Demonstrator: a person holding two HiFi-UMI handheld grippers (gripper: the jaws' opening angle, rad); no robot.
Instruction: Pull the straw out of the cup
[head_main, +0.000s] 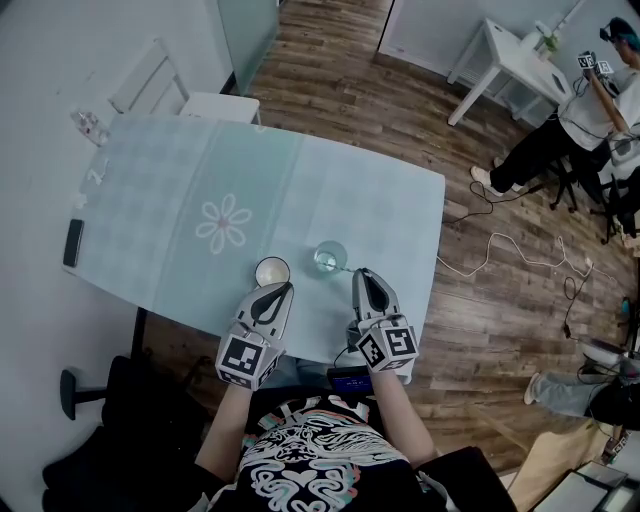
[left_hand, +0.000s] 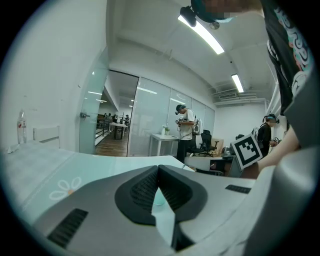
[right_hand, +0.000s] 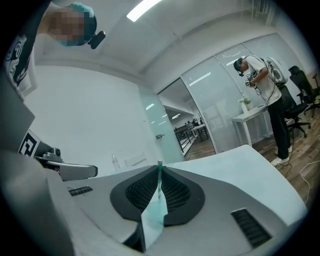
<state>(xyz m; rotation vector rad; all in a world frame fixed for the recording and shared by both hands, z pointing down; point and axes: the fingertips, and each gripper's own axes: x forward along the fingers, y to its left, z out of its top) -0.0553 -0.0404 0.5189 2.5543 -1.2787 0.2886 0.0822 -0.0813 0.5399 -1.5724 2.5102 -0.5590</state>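
Observation:
A clear glass cup (head_main: 329, 257) stands on the pale green tablecloth (head_main: 180, 200) near the front edge, and a thin straw (head_main: 344, 266) leans out of it to the right. My right gripper (head_main: 361, 274) is just right of the cup. Its jaws are shut on the green straw (right_hand: 159, 181), which stands upright between the pads; the cup (right_hand: 154, 212) shows pale through the gap below. A white cup (head_main: 272, 270) sits to the left of the glass. My left gripper (head_main: 284, 289) is shut and empty, its tips by the white cup's near rim. Its pads (left_hand: 145, 190) meet at the tips.
A black phone (head_main: 73, 242) lies at the table's left edge, a small bottle (head_main: 90, 128) at the far left corner. A white chair (head_main: 150, 85) stands behind the table. Cables (head_main: 520, 262) run over the wooden floor at the right, where people and a white desk (head_main: 515, 52) are.

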